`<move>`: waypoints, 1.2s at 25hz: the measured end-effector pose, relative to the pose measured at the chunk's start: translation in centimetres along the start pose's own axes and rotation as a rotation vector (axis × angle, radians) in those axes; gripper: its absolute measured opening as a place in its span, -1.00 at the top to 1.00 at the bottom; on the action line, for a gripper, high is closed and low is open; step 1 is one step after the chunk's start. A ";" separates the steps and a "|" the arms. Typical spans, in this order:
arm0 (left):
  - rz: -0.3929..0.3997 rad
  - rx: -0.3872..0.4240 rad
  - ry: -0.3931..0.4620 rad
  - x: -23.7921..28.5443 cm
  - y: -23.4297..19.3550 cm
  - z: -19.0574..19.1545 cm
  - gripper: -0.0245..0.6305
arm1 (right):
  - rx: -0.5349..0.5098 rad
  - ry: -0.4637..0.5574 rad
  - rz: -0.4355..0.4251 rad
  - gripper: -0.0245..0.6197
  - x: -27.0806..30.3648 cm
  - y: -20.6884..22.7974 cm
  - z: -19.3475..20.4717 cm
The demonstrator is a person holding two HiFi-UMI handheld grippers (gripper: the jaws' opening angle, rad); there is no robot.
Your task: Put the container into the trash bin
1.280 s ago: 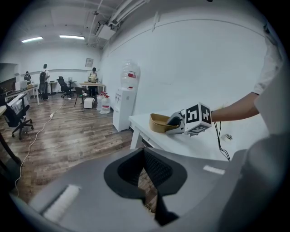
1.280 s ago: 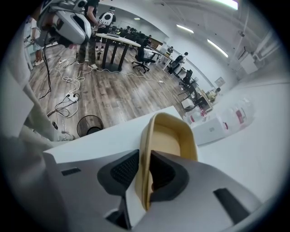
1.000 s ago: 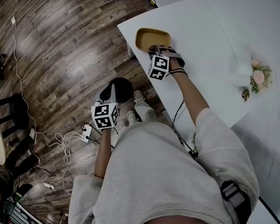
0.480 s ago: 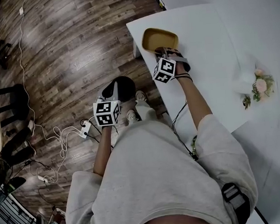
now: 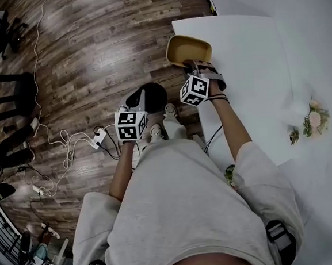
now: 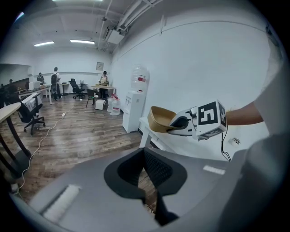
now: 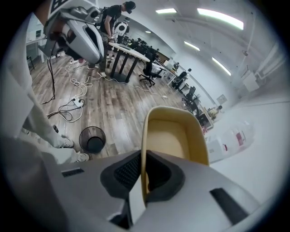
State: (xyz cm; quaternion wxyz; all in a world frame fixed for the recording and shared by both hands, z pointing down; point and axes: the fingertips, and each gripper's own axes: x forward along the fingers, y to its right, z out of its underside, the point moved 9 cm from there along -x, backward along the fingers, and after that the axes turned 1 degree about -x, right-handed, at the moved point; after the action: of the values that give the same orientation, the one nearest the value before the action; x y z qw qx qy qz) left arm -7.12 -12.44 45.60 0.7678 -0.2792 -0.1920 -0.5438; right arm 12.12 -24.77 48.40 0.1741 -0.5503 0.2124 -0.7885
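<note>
My right tool (image 5: 196, 67) is shut tight on the yellow container (image 5: 189, 49). In the right gripper view I see its two pads pinch the thin near rim of the container (image 7: 174, 136), one pad inside and one outside. The container is open and I see nothing in it. It hangs in the air at the edge of the white surface (image 5: 246, 64), partly out over the wood floor (image 5: 90, 60). The black trash bin (image 5: 154, 95) stands on the floor by my shoes (image 5: 162, 123), lower and to the left of the container, and the two do not touch. My left tool (image 5: 137, 102) is over the bin in the head view. In the left gripper view its pads meet at the tips and it has hold of nothing. White cables (image 5: 70, 160) lie on the floor, and some flowers (image 5: 312, 119) sit far off on the surface.
</note>
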 end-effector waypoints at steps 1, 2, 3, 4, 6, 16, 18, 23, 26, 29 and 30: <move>-0.008 -0.005 0.002 -0.2 -0.1 0.1 0.89 | -0.008 0.009 -0.004 0.84 0.1 -0.1 -0.5; -0.016 -0.010 0.004 -0.5 -0.2 0.2 0.89 | -0.015 0.018 -0.008 0.84 0.1 -0.3 -1.1; -0.024 -0.015 0.006 -0.8 -0.4 0.3 0.89 | -0.022 0.026 -0.012 0.85 0.2 -0.4 -1.6; -0.033 -0.021 0.009 -1.1 -0.6 0.5 0.89 | -0.030 0.034 -0.015 0.85 0.3 -0.5 -2.1; -0.052 -0.032 0.012 -1.6 -0.9 1.0 0.89 | -0.046 0.051 -0.021 0.85 0.4 -0.8 -3.0; -0.161 -0.103 0.022 -4.8 -2.8 2.8 0.89 | -0.135 0.150 -0.101 0.85 1.6 -3.1 -8.0; -0.179 -0.116 0.026 -5.6 -3.1 3.2 0.89 | -0.152 0.162 -0.114 0.85 1.8 -3.7 -8.9; -0.209 -0.143 0.033 -7.0 -3.4 4.6 0.89 | -0.175 0.184 -0.144 0.85 1.9 -5.7 -10.4; -0.211 -0.154 0.028 -7.1 -3.8 5.1 0.89 | -0.173 0.187 -0.164 0.85 2.5 -6.7 -11.0; -0.207 -0.161 0.023 -7.2 -4.2 5.5 0.89 | -0.168 0.180 -0.188 0.85 3.0 -7.8 -11.4; -0.205 -0.162 0.021 -7.3 -4.4 5.7 0.89 | -0.167 0.177 -0.195 0.85 3.1 -8.2 -11.5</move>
State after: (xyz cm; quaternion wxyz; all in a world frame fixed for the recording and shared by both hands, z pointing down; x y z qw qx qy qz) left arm -13.62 -4.64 46.58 0.6851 -0.3134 -0.1671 -0.6360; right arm -0.09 -17.72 51.70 0.0312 -0.5094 0.2374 -0.8266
